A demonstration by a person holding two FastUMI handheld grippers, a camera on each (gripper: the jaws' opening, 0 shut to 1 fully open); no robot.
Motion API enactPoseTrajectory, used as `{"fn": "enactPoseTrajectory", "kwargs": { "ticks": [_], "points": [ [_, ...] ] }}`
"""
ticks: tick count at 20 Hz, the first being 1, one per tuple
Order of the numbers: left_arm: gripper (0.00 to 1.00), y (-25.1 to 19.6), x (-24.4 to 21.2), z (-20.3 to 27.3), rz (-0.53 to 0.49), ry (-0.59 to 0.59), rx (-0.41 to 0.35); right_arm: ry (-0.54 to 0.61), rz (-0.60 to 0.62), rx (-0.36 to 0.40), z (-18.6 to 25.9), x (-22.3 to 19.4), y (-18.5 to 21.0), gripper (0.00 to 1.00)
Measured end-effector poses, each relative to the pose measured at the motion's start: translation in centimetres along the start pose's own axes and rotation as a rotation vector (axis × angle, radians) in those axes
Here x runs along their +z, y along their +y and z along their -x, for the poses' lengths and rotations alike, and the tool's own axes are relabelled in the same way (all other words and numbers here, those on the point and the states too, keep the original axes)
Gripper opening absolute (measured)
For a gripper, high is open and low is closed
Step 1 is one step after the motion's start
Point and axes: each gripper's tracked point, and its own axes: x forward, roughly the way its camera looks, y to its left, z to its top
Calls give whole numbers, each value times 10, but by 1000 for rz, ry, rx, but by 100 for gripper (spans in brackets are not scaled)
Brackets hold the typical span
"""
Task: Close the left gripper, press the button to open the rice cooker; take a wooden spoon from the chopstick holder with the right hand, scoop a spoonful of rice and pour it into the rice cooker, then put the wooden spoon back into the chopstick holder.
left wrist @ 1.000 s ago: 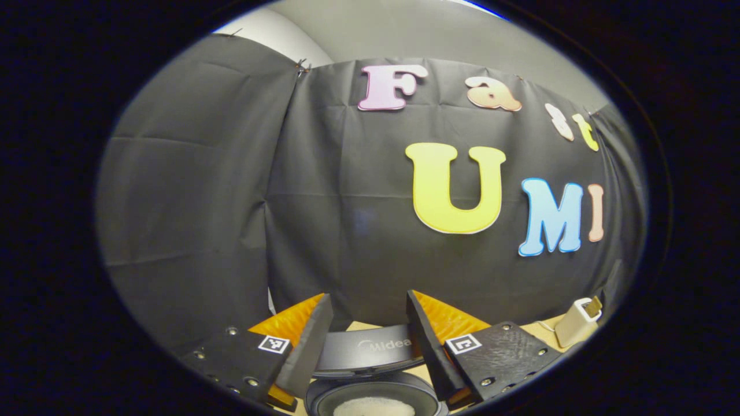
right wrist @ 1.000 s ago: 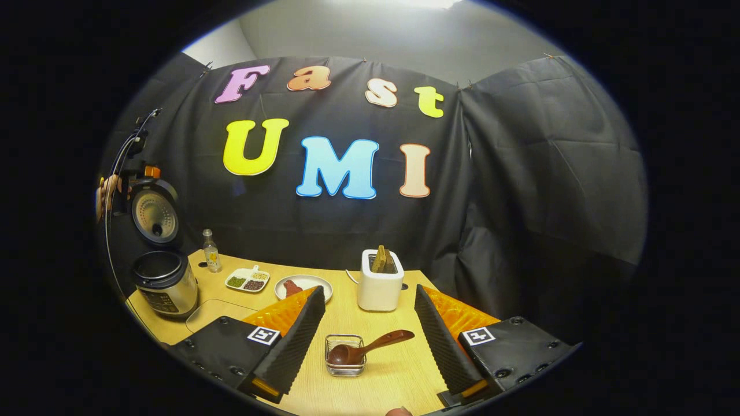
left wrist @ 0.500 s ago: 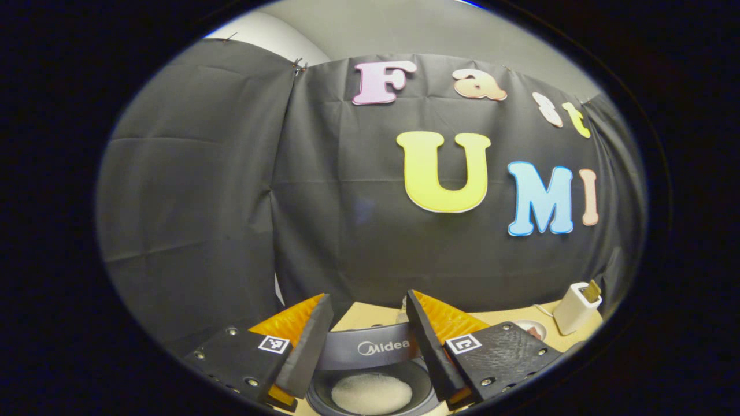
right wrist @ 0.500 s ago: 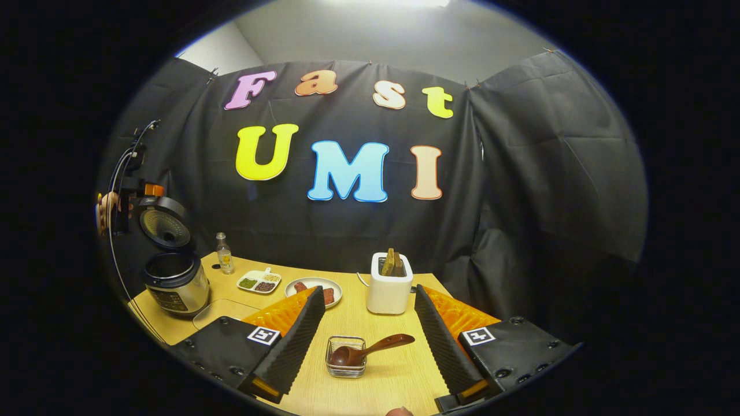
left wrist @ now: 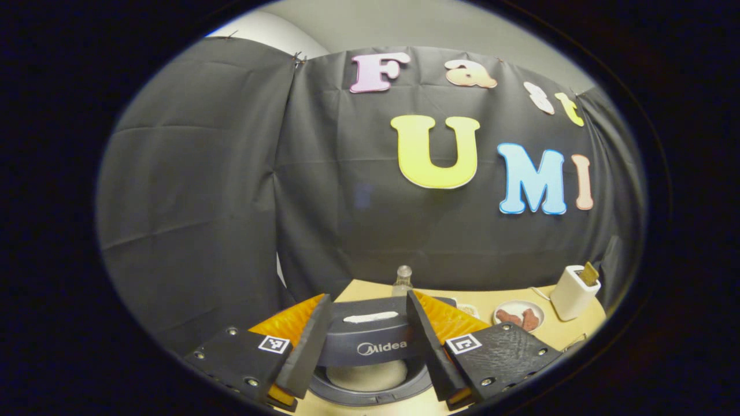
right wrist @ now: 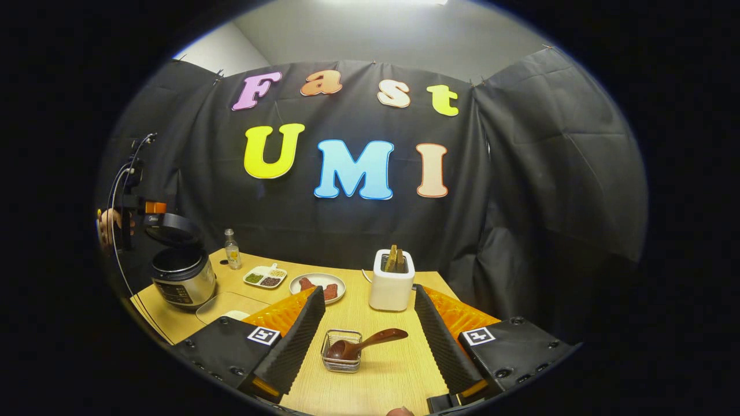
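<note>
The steel rice cooker (right wrist: 184,278) stands at the table's left end, its dark lid (right wrist: 173,228) tilted about halfway down over the pot. My left gripper (right wrist: 132,209), held by a hand, sits at the lid's raised edge. In the left gripper view the left gripper (left wrist: 364,332) is open, the lid (left wrist: 370,335) lies just beyond its fingers, and white rice (left wrist: 367,377) shows in the pot below. My right gripper (right wrist: 370,341) hangs open over the table. Ahead of it, a wooden spoon (right wrist: 364,344) rests with its bowl in a wire holder (right wrist: 341,359).
A white toaster-like box (right wrist: 392,284) with brown pieces stands at mid table. A plate of red pieces (right wrist: 318,285), a divided dish (right wrist: 265,277) and a small bottle (right wrist: 232,256) sit behind. A flat pale tray (right wrist: 228,305) lies by the cooker. Bare tabletop (right wrist: 381,381) stretches in front.
The cooker lid has swung from nearly upright to about halfway down, and my left gripper has come down with it. The right gripper stayed open, shifting slightly.
</note>
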Motion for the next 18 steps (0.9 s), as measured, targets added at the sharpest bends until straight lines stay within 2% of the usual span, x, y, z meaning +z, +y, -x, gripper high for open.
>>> {"fn": "enactPoseTrajectory", "kwargs": {
  "ticks": [2, 7, 14, 18],
  "points": [
    [83, 3, -17, 7, -1, 18, 0, 2, 1, 3, 1, -1, -3, 99],
    [81, -3, -64, 12, -2, 79, -12, 4, -11, 0, 5, -3, -8, 99],
    [85, -6, -95, 8, -17, 102, -8, 10, -9, -9, 8, -7, -11, 99],
    [83, -7, -114, 7, -26, 130, -8, 11, -7, -15, 7, -7, -13, 99]
  ]
}}
